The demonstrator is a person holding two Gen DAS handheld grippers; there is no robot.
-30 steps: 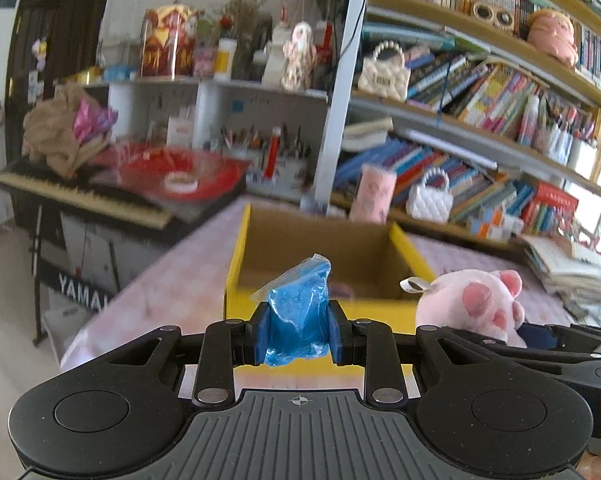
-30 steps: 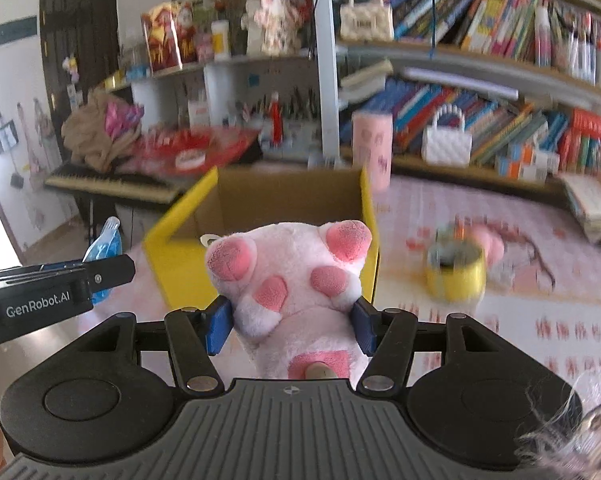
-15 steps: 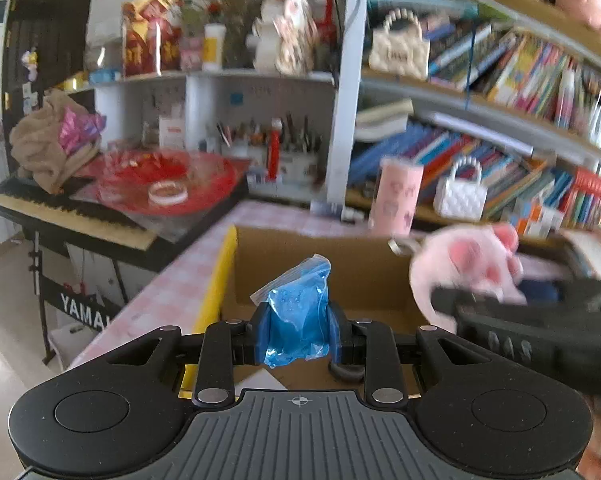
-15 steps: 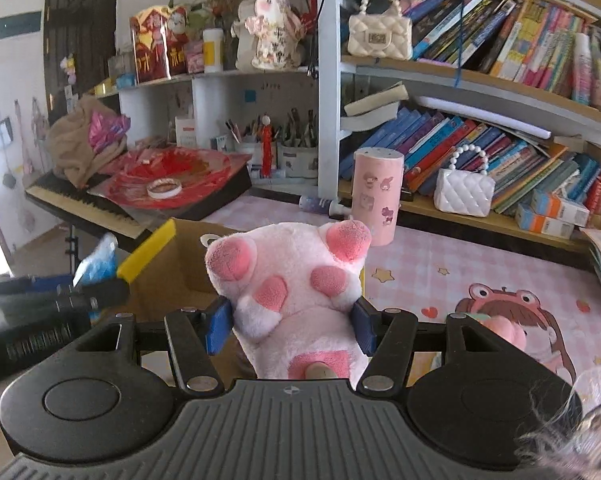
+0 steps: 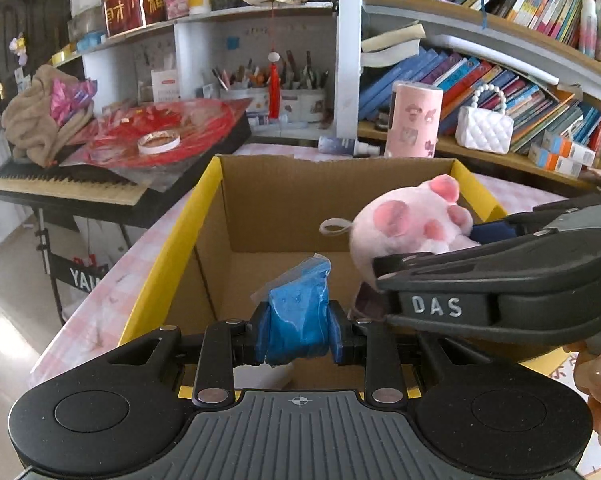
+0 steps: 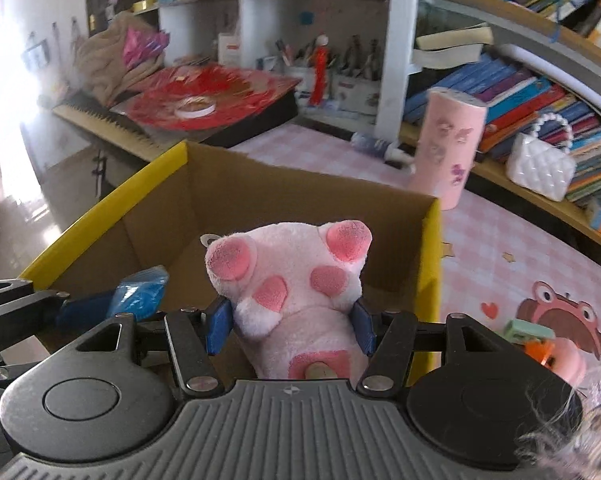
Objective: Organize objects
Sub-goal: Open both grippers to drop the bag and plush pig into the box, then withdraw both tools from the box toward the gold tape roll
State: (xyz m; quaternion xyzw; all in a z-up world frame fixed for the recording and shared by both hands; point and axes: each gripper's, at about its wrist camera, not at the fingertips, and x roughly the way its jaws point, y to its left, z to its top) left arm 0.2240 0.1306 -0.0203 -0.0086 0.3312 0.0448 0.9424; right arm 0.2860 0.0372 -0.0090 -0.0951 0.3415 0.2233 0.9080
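Observation:
My left gripper (image 5: 299, 334) is shut on a blue plastic packet (image 5: 297, 320) and holds it over the open cardboard box with yellow sides (image 5: 172, 236). My right gripper (image 6: 291, 327) is shut on a pink plush pig (image 6: 292, 280) and holds it above the same box (image 6: 100, 208). In the left wrist view the pig (image 5: 412, 220) and the right gripper's body sit at the right, over the box. In the right wrist view the blue packet (image 6: 140, 292) shows at the left, between the left gripper's fingers.
The box stands on a pink checked tabletop (image 6: 520, 248). A pink cylinder (image 6: 448, 148), a white quilted handbag (image 6: 540, 164) and bookshelves lie behind. A keyboard with red sheets (image 5: 100, 176) stands to the left. Small toys (image 6: 540, 340) lie to the right.
Both grippers have moved forward and tilted down, from in front of the box to over its opening, each still holding its object.

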